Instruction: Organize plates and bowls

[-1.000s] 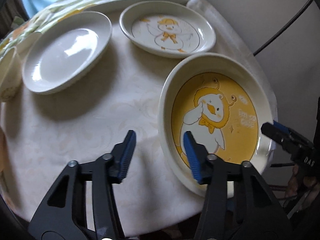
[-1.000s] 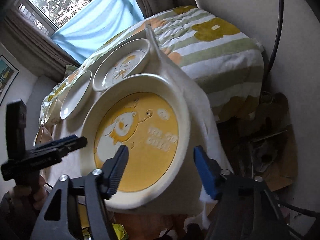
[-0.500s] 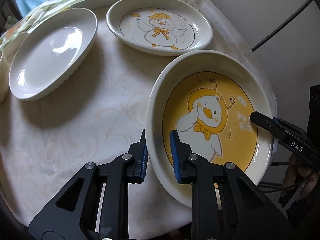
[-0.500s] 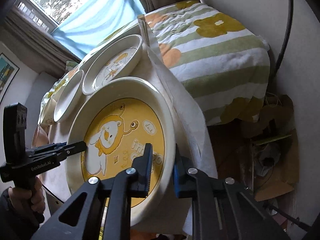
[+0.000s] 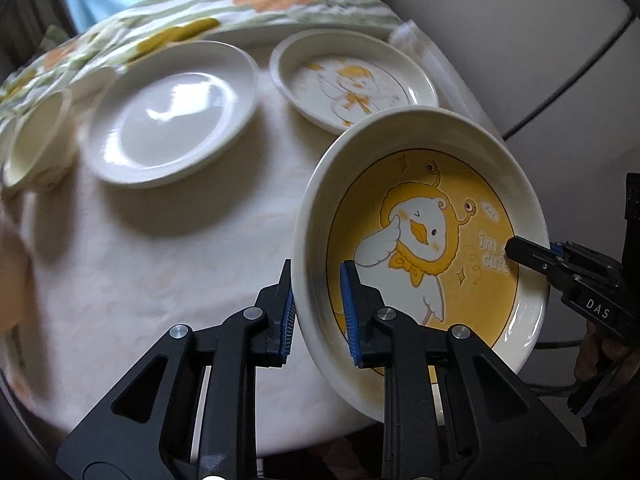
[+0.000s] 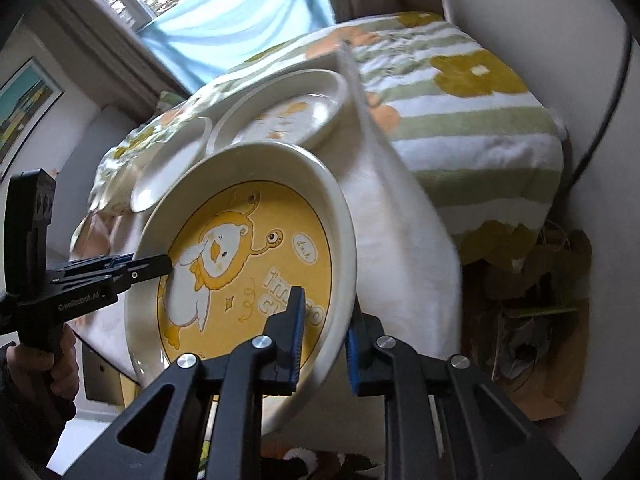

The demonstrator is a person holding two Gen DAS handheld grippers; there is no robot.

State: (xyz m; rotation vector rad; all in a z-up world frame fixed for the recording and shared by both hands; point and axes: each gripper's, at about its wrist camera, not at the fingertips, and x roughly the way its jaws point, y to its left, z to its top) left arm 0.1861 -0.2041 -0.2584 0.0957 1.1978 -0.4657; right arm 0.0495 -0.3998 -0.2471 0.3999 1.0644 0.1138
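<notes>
At the far left edge of the bench (image 5: 132, 264), draped in a pale cloth, a cream cup (image 5: 34, 148) sits, blurred. Next to it lies the plain white plate (image 5: 176, 112), flat on the cloth. Further right and toward the back edge rests the smaller duck plate (image 5: 352, 80), its drawing faint and smeared in this view.

Nearer, the yellow duck bowl (image 5: 424, 248) is held off the cloth, tilted, its far rim overlapping the view of the duck plate behind it. The left hand-held gripper (image 5: 316, 312) pinches the bowl's left rim, one blue pad outside the wall and one inside. On the opposite side the right hand-held gripper (image 6: 324, 336) is likewise clamped on the bowl's right rim (image 6: 344, 264), with one finger over the yellow interior and the other behind the wall; its black tip shows from the left wrist view at the bowl's right edge (image 5: 532, 256).

Beyond the bench is a bed covered by a striped floral blanket (image 6: 460, 120), and past it a window with a light blue curtain (image 6: 240, 20).
</notes>
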